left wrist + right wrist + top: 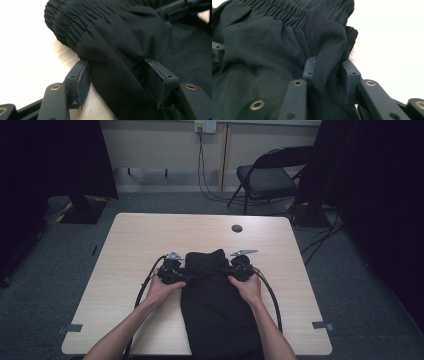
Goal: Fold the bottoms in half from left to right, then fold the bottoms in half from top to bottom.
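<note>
A black garment (215,305) with an elastic, gathered waistband (75,17) lies on the light wooden table (150,235), running from the middle to the near edge. My left gripper (182,276) is at the garment's upper left edge. In the left gripper view its jaws (117,80) stand wide apart, with a loose fold of the cloth lying between the pads. My right gripper (227,272) is at the upper right edge. In the right gripper view its jaws (328,72) pinch a bunched fold of the cloth just below the waistband (299,12).
A small dark round spot (237,228) marks the table's far side. A black folding chair (265,177) stands on the carpet beyond the table. Dark curtains hang at both sides. Cables trail from both grippers toward the near edge.
</note>
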`<action>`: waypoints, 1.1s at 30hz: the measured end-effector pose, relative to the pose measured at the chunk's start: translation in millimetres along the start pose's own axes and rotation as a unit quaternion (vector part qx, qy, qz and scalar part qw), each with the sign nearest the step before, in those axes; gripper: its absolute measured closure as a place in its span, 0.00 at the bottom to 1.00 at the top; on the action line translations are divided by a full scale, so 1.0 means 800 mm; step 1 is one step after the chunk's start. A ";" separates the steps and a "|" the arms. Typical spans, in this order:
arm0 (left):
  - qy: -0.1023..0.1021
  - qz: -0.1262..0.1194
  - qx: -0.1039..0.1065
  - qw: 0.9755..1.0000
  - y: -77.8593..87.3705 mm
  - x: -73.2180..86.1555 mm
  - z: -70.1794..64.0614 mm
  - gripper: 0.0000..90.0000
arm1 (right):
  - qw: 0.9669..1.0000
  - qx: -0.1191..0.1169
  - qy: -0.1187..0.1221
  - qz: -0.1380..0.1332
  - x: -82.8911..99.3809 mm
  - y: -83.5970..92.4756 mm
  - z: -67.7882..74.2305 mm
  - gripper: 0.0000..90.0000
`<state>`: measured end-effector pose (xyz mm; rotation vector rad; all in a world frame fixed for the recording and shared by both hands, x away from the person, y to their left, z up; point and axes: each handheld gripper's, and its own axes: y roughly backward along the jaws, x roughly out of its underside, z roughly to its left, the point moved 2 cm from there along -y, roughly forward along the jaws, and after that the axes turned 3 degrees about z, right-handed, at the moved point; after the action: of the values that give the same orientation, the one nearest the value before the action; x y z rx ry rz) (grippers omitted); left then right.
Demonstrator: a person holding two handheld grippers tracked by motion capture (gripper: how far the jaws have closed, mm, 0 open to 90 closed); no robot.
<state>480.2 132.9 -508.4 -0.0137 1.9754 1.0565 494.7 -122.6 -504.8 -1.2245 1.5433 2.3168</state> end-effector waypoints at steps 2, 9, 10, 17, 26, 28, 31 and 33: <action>0.019 -0.011 0.018 1.000 0.000 0.001 0.005 0.46 | 1.000 -0.011 -0.003 0.002 0.000 0.002 -0.002 0.82; 0.011 -0.007 0.016 1.000 -0.003 0.002 0.003 0.71 | 0.999 -0.034 -0.009 -0.005 0.004 0.010 -0.001 0.86; 0.011 -0.008 0.019 1.000 -0.004 0.002 0.003 0.80 | 1.000 -0.030 -0.002 -0.005 0.002 0.012 0.000 0.87; 0.003 -0.025 0.005 1.000 0.011 -0.011 -0.003 0.93 | 0.998 -0.037 0.014 -0.039 -0.013 0.039 0.014 0.88; -0.005 -0.066 0.000 0.998 0.044 -0.041 -0.004 0.94 | 0.994 -0.043 0.034 -0.092 -0.056 0.084 0.032 0.88; -0.007 -0.076 0.001 0.997 0.051 -0.050 -0.005 0.94 | 0.993 -0.042 0.041 -0.103 -0.068 0.094 0.034 0.88; -0.015 -0.085 -0.006 0.996 0.061 -0.065 -0.006 0.94 | 0.992 -0.037 0.042 -0.115 -0.085 0.103 0.035 0.88; -0.017 -0.096 -0.011 0.995 0.069 -0.075 -0.006 0.94 | 0.991 -0.033 0.042 -0.120 -0.095 0.109 0.035 0.88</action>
<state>493.4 143.6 -428.4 -0.1922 1.8889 0.9480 488.1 -116.6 -386.0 -1.4535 1.2694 2.2018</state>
